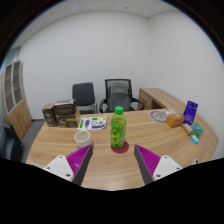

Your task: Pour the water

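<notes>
The small cup's (82,137) contents can't be made out, while the green bottle (119,128) stands upright on the table (150,135) just ahead of the released, spread gripper (113,160).

You see a capped green plastic bottle (119,127) upright at twelve o'clock, a white cup (82,138) at ten.

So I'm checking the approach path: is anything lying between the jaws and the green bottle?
No. In the gripper view, only bare wooden table separates the open gripper from the green bottle, which stands just ahead on a red coaster.
</notes>
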Motion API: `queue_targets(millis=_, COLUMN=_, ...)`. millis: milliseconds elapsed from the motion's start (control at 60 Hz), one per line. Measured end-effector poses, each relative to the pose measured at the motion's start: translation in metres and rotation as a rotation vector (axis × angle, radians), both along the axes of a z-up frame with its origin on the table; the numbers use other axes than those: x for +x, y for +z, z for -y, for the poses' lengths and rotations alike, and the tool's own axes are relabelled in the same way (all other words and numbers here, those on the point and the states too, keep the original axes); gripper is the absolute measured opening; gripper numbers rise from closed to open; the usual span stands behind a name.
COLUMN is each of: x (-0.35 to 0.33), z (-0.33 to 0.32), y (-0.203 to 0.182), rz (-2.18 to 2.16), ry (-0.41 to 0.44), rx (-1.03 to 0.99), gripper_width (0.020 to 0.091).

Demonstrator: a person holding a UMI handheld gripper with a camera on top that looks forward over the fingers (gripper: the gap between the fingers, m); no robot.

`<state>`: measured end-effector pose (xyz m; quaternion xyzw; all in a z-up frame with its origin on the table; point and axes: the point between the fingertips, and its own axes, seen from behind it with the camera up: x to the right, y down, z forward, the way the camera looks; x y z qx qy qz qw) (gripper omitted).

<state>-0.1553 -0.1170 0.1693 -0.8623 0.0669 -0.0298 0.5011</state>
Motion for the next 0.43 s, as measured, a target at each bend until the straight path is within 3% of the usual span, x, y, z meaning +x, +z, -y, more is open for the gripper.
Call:
queue_targets(millis=167, x=-0.025, z=0.03, y=0.031, rz=0.021, ry=-0.001, rx=0.001, gripper_width=0.086)
queue_targets(millis=433, x=-0.061, z=0.059, y=0.038, rz=0.012, ry=-0.011, rx=-0.013, gripper_width=0.0861)
